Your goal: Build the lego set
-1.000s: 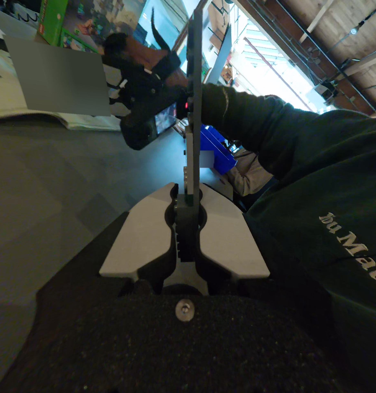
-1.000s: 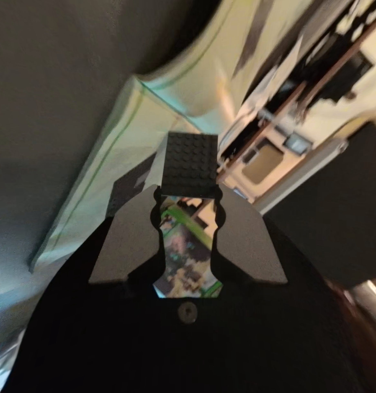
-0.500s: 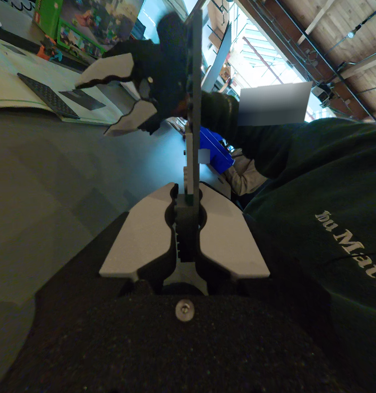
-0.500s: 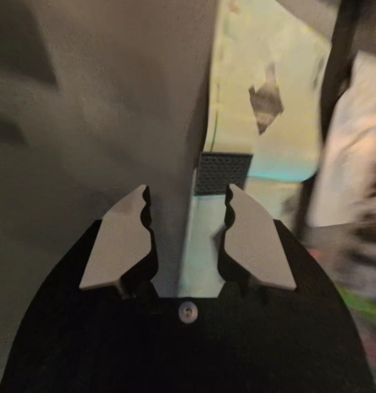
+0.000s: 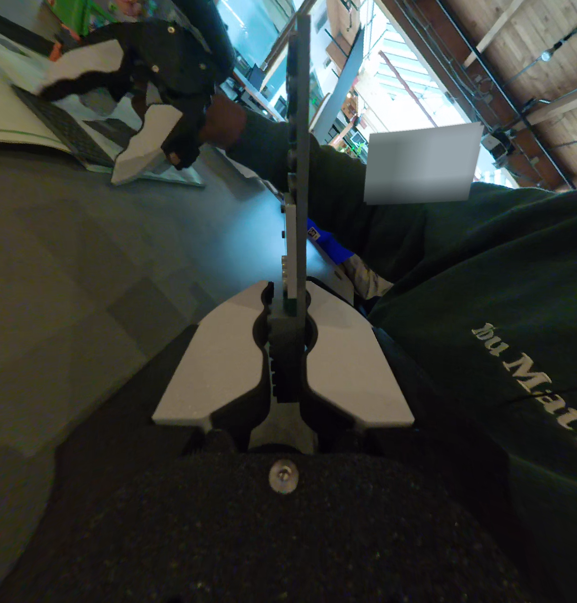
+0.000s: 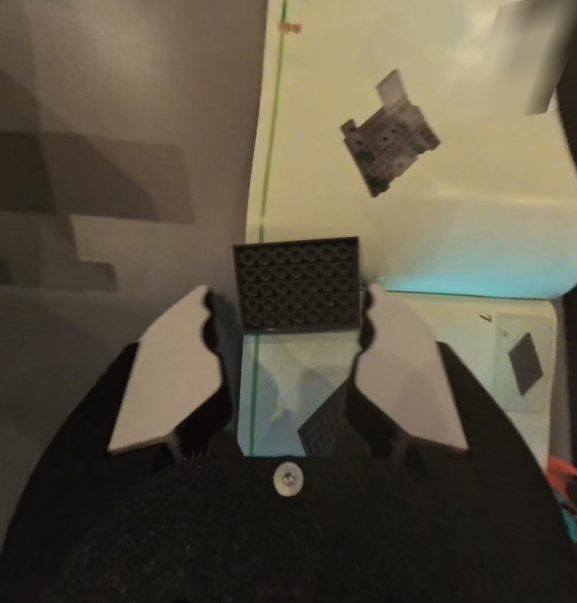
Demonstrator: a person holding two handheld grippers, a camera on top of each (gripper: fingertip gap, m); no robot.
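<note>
My left gripper (image 5: 288,293) is shut on a grey lego plate assembly (image 5: 298,163) and holds it upright, edge-on to the camera, above the table. A dark grey plate (image 6: 297,284) lies flat on the open instruction booklet (image 6: 427,235). My right gripper (image 6: 288,290) is open, with one fingertip on each side of that plate and not touching it. In the left wrist view the right gripper (image 5: 81,130) hangs open over the same plate (image 5: 85,146) at the upper left.
The grey table (image 6: 117,98) lies left of the booklet. A green set box (image 5: 81,16) stands at the far edge. A blue bin (image 5: 329,248) is behind the held assembly. A person's dark sleeve (image 5: 346,182) and sweater fill the right. Orange and teal pieces (image 6: 571,489) lie at the right.
My right gripper held the dark plate a second ago, then opened and left it on the booklet. It has since moved in around the plate. My left gripper has not moved.
</note>
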